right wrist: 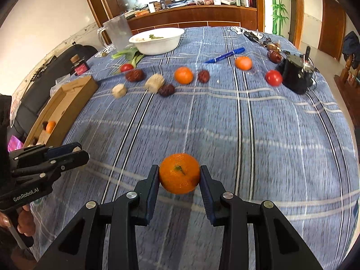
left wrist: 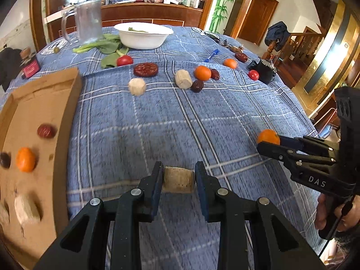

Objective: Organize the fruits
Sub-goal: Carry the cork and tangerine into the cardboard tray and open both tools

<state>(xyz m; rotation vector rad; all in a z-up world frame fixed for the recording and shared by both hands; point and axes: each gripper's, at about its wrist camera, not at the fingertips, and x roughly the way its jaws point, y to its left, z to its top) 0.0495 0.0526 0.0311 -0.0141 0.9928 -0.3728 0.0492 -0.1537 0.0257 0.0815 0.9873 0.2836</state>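
My left gripper (left wrist: 178,178) is shut on a beige cylindrical chunk (left wrist: 178,179), held above the blue plaid cloth. My right gripper (right wrist: 179,176) is shut on a tangerine (right wrist: 179,173); in the left wrist view it shows at the right edge with that tangerine (left wrist: 267,136). A cardboard box (left wrist: 75,85) on the left holds a red date (left wrist: 46,131), a tangerine (left wrist: 25,159), a dark date (left wrist: 5,159) and a beige chunk (left wrist: 27,208). Farther back on the cloth lie two beige chunks (left wrist: 136,86), tangerines (left wrist: 202,73), dates (left wrist: 197,86) and tomatoes (left wrist: 124,60).
A white bowl (left wrist: 142,37), a glass jug (left wrist: 87,21) and green leaves (left wrist: 108,47) stand at the back. A blue pen (left wrist: 211,55), a black device (left wrist: 264,69) and a small bottle (left wrist: 29,64) lie near the cloth's edges. A person's hand (left wrist: 326,213) grips the right handle.
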